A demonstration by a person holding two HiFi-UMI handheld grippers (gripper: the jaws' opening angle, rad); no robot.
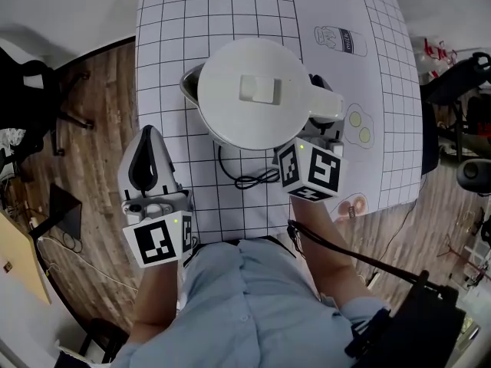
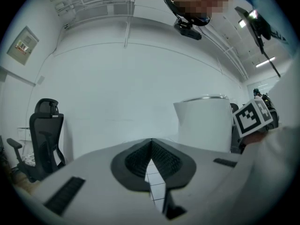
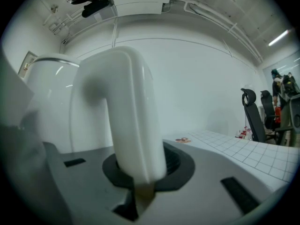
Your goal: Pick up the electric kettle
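**A:** Head view. The kettle [image 1: 257,90] is over the near half of the table [image 1: 184,21], with the cord [image 1: 249,176] looped just by its near side. The right gripper [image 1: 326,133] is at the handle [image 1: 328,104] on the kettle's right. The left gripper [image 1: 146,156] is well off to the left, past the table edge and not touching the kettle.

**B:** Is the kettle off the table?

**A:** I can't tell from above, because no gap shows under it.

**B:** Left gripper view?

**A:** The jaws are closed together with nothing between them, only table grid showing past the tips. The kettle stands to the right and clear of them.

**B:** Right gripper view?

**A:** The jaws are clamped on the handle. It runs upright through the dark pads, low on its length, and the kettle body is on the left.

**B:** Notes for the lift?

**A:** These are my judgement.
- The grip is low on the handle, so the body's weight hangs to one side. Keep the wrist level or the kettle will swing and tilt towards the spout.
- Raise it straight and slowly, and don't ease the clamp.
- Watch the cord. If it is joined to a base, the base could drag or catch.
- The left gripper is spare. It is best kept clear unless the body starts to rock.
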